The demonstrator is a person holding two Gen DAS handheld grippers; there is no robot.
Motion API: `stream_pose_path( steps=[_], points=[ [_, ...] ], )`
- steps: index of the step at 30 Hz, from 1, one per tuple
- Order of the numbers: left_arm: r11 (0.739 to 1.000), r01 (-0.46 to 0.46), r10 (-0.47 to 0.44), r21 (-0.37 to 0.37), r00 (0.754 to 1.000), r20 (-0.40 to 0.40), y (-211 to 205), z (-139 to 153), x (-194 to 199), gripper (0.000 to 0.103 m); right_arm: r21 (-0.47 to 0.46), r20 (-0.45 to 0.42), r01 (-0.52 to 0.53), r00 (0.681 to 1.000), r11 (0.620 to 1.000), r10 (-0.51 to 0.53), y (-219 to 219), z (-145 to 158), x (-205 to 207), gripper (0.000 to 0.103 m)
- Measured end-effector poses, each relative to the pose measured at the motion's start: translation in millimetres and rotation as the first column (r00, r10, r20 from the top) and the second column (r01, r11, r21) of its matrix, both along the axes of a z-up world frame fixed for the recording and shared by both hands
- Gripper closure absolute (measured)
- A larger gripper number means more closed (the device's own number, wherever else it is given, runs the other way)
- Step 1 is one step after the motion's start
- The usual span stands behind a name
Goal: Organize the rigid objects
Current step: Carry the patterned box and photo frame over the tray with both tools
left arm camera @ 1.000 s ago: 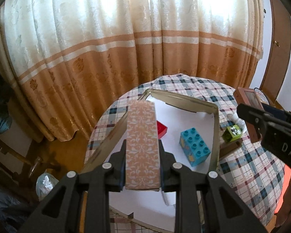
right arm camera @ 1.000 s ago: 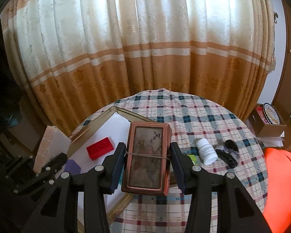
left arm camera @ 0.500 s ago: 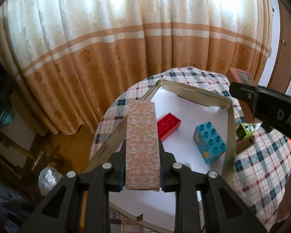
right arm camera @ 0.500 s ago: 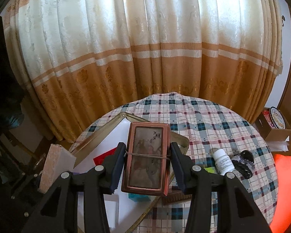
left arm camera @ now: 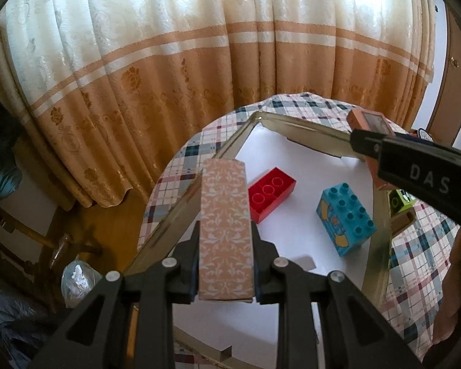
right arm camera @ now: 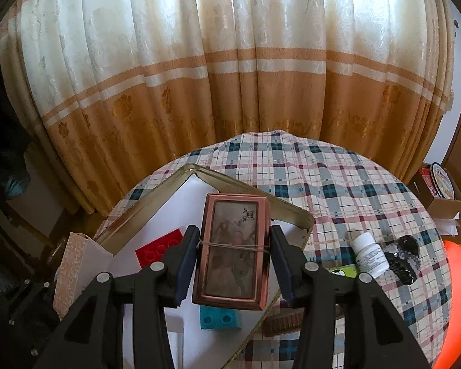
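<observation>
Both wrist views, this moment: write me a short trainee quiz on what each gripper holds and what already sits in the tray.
1. True or false: the left gripper is shut on the patterned pink box.
2. What does the right gripper hold? A) white bottle B) copper-framed box C) red brick
3. Name the two toy bricks lying on the white floor of the gold-rimmed tray.

Key
1. True; both pads press its sides.
2. B, the copper-framed box. The white bottle lies on the plaid tablecloth, outside the tray.
3. The red brick and the blue brick.
</observation>
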State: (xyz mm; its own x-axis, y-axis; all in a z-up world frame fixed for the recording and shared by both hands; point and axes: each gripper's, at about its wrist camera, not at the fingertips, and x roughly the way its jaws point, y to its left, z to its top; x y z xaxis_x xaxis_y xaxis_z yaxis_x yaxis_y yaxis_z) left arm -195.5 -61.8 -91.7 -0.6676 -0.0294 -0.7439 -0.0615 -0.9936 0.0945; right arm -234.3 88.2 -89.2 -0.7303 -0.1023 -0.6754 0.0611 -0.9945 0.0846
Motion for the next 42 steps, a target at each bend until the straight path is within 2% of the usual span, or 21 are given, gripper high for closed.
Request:
stream_pose_path(
  steps=[9, 42],
  points=[
    [1.000, 0.002, -0.002, -0.004, 1.000, 0.022, 1, -8, -5, 0.079, 0.009, 0.022, -0.006, 1.000, 1.000, 0.006, -7, -7, -11, 0.054],
    [1.000, 0.004, -0.003, -0.030, 1.000, 0.020, 6, -14, -11, 0.079, 0.005, 0.115, -0.041, 0.993, 0.999, 0.040, -26, -28, -29, 0.054]
  ],
)
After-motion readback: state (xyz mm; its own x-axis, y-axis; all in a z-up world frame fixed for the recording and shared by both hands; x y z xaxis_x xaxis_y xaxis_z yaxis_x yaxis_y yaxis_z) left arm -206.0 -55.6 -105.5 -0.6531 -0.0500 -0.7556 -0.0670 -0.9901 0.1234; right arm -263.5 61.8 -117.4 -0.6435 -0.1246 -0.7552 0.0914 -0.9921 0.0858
